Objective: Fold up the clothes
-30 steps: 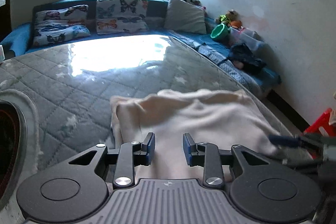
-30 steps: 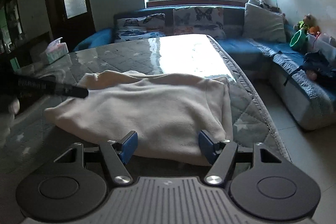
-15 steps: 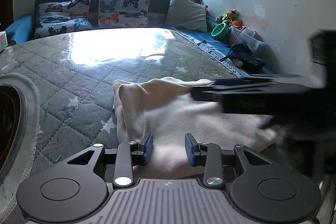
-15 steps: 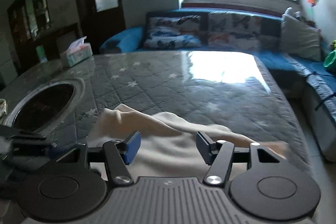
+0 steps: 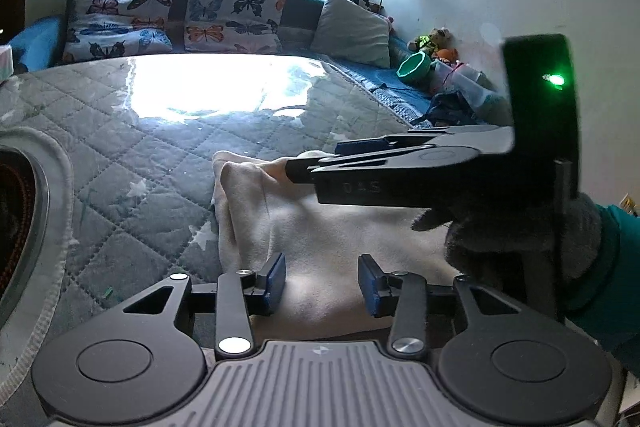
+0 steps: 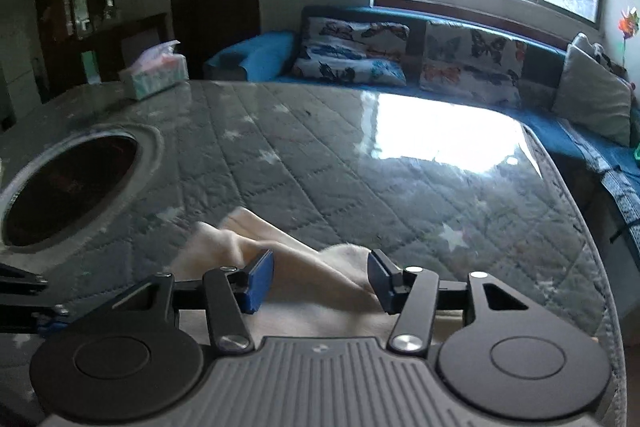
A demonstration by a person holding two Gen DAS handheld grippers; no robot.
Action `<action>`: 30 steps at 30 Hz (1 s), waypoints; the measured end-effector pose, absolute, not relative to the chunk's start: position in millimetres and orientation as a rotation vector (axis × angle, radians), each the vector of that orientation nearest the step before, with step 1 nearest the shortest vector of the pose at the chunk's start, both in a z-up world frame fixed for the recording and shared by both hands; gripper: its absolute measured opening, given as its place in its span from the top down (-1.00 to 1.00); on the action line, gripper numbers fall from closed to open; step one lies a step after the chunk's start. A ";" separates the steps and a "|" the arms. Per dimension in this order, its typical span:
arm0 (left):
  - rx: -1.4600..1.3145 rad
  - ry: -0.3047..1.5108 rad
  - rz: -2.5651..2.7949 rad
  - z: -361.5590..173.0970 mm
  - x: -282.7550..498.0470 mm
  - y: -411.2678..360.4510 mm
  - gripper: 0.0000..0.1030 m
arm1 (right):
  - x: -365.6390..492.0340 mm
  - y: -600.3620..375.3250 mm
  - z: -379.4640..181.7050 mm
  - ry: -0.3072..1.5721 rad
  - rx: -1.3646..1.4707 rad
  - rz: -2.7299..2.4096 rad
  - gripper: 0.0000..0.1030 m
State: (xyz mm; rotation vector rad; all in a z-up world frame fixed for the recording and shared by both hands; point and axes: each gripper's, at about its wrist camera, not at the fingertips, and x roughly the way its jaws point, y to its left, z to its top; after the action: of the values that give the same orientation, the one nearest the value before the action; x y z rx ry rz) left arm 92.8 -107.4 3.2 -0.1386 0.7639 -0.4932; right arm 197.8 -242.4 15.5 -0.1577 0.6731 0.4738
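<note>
Cream fleece garment [image 5: 320, 235] lies partly folded on a grey quilted, star-patterned table cover [image 5: 140, 163], near the edge closest to both cameras, its left border bunched into a raised ridge. The left gripper [image 5: 322, 281] hovers just above the cloth's near portion, its blue-padded fingers spread apart with nothing between them. In the left wrist view the right gripper [image 5: 316, 163], held by a hand in a grey glove [image 5: 520, 231] with a teal sleeve behind it, reaches across over the garment's far left corner. From its own camera, the right gripper [image 6: 320, 283] shows its pads set wide, a rumpled fold of the cream fabric rising into the gap but not pinched. A round dark opening [image 6: 68, 187] sits in the cover to the left, and a tissue box [image 6: 156, 71] stands at the far corner. A blue sofa [image 6: 460, 27] with butterfly cushions [image 5: 232, 19] runs under the window.
</note>
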 end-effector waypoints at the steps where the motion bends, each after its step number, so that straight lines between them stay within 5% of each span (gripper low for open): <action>1: -0.146 0.767 -0.495 3.1 93.3 -106.1 0.16 | 196.9 -240.8 17.3 0.669 -0.162 0.483 -0.03; 14: -0.149 0.751 -0.498 3.0 87.5 -100.7 0.13 | 202.2 -209.8 18.2 0.682 -0.231 0.564 0.00; 30: -0.115 0.750 -0.402 -9.4 86.0 -92.6 0.18 | 93.4 -257.6 13.2 0.625 -0.205 0.393 -0.02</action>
State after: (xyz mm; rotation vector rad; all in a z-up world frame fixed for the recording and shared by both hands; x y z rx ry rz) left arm 86.0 -92.6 -9.4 -0.1146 0.7497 -0.4024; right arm 93.4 -257.6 13.2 -0.2052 0.6247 0.3926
